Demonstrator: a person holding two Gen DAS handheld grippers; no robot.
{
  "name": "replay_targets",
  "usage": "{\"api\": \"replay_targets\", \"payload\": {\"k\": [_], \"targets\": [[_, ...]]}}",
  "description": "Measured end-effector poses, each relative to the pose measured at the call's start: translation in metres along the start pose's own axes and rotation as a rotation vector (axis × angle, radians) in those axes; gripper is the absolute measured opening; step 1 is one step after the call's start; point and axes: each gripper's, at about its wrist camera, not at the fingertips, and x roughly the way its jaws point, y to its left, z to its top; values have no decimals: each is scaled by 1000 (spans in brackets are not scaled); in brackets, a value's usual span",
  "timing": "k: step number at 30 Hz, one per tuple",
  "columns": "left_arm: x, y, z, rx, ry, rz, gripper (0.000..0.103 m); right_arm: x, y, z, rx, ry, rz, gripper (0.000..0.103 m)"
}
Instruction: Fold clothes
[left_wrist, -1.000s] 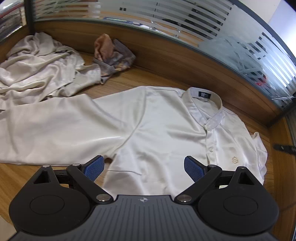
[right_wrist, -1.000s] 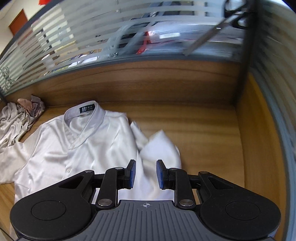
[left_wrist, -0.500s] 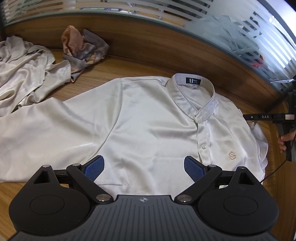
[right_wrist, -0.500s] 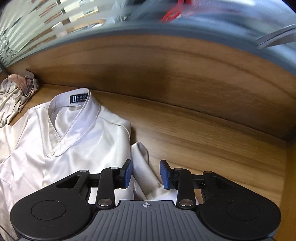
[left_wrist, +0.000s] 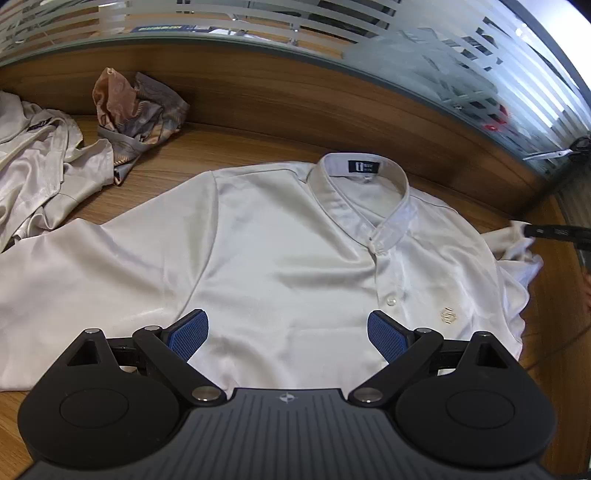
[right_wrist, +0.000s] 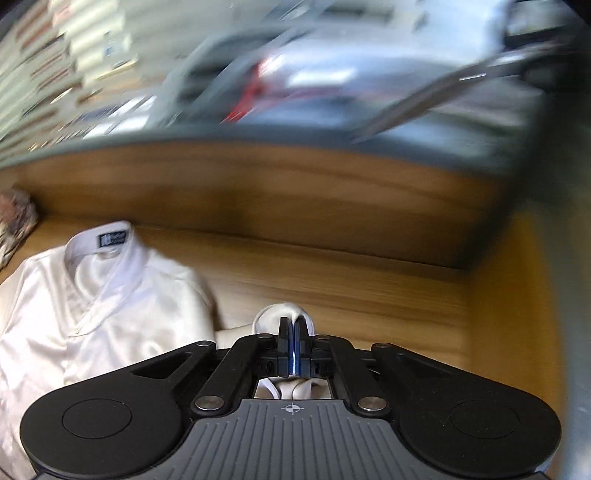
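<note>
The white shirt (left_wrist: 280, 251) lies face up, collar toward the wall, on the wooden counter (left_wrist: 236, 147), where the right gripper (right_wrist: 294, 345) has just snapped its jaws together on the bunched sleeve (right_wrist: 273, 314), while the left gripper (left_wrist: 288, 334) hovers over the hem, jaws spread wide.

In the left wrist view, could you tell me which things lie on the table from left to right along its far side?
Crumpled cream garment → bunched brown patterned cloth → collar of the spread white shirt → shirt sleeve pinched in the right gripper, whose jaws have just closed on it.
</note>
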Motion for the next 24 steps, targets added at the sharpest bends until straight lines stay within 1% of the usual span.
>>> {"api": "replay_targets", "payload": {"k": [3, 7, 12, 15, 17, 20, 24], "targets": [[-5, -2, -5, 9, -6, -18, 96, -40, -7, -20, 38, -32, -83, 3], [-15, -6, -12, 35, -26, -44, 96, -87, 7, -58, 88, -59, -174, 3], [-30, -11, -22, 77, -53, -75, 96, -135, 26, -108, 147, -83, -209, 3], [-39, -11, -29, 102, -61, -83, 96, -157, 39, -137, 171, -87, -221, 3], [-44, -10, -35, 112, -61, -83, 96, -167, 47, -156, 201, -77, -213, 3], [-51, -7, -45, 126, -56, -76, 96, -174, 63, -182, 260, -43, -175, 3], [-58, -5, -59, 144, -38, -65, 96, -172, 86, -216, 317, 12, -110, 3]]}}
